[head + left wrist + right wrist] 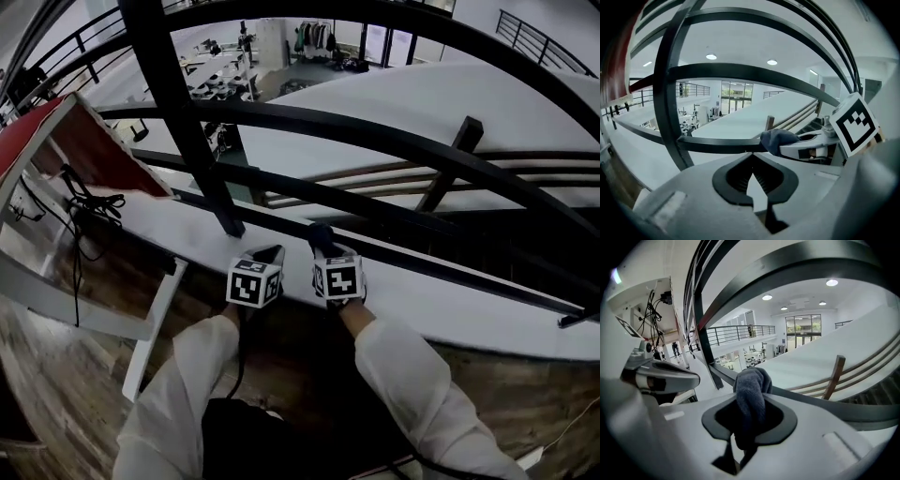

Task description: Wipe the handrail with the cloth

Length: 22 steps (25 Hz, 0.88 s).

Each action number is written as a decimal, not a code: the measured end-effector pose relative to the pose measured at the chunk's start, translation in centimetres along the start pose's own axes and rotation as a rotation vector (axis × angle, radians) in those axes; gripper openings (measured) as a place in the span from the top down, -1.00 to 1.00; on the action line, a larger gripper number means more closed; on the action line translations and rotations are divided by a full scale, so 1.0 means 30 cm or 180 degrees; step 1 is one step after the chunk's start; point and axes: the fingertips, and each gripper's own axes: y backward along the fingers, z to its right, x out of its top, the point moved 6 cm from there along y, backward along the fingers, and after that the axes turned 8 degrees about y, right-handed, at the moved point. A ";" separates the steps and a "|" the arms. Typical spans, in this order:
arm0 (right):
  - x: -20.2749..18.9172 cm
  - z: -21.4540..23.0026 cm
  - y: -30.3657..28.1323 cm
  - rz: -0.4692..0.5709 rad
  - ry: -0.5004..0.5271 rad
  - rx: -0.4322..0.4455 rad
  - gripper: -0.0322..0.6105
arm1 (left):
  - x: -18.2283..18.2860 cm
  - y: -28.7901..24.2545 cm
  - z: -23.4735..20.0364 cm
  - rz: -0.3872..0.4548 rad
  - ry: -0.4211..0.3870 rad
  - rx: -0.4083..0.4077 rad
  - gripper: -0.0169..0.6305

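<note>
The right gripper [323, 246] pinches the cloth [751, 394], bunched at its tips against the handrail [834, 404]. Press firmly and slide steadily along the bar. The left gripper [751, 154], closed and empty, sits beside it.

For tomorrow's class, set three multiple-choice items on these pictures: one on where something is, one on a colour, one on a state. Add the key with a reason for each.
1. Where is the cloth?
A. Draped over the top rail.
B. In the right gripper's jaws.
C. On the wooden floor.

2. What colour are the railing bars?
A. White.
B. Red.
C. Black.

3. How do the left gripper's jaws stand?
A. Together, with nothing between them.
B. Shut on the cloth.
C. Wide apart around a post.

Key:
1 B, the right gripper view shows the cloth pinched between its jaws.
2 C, every bar looks black in the head view.
3 A, the left gripper view shows the jaw tips meeting, with no cloth there.
</note>
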 end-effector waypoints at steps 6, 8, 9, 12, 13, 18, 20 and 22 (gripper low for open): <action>-0.124 0.229 0.172 0.0018 -0.0103 -0.0198 0.66 | 0.003 -0.090 0.255 -0.0077 -0.0183 -0.0066 0.94; -0.170 0.303 0.233 -0.0001 -0.0163 -0.0277 0.66 | 0.000 -0.109 0.336 -0.0090 -0.0176 -0.0096 0.94; -0.190 0.341 0.263 -0.0009 -0.0180 -0.0318 0.66 | -0.001 -0.119 0.379 -0.0094 -0.0180 -0.0117 0.94; -0.250 0.454 0.345 -0.0017 -0.0224 -0.0399 0.66 | -0.011 -0.154 0.511 -0.0117 -0.0238 -0.0221 0.94; -0.272 0.489 0.373 -0.0018 -0.0252 -0.0424 0.66 | -0.015 -0.164 0.554 -0.0129 -0.0252 -0.0252 0.94; -0.367 0.662 0.503 0.0006 -0.0418 -0.0606 0.66 | -0.004 -0.201 0.728 -0.0162 -0.0322 -0.0351 0.94; -0.413 0.731 0.559 -0.0015 -0.0482 -0.0677 0.66 | -0.004 -0.201 0.783 -0.0169 -0.0395 -0.0343 0.94; -0.462 0.816 0.634 -0.0054 -0.0542 -0.0784 0.66 | 0.000 -0.200 0.833 -0.0170 -0.0444 -0.0323 0.94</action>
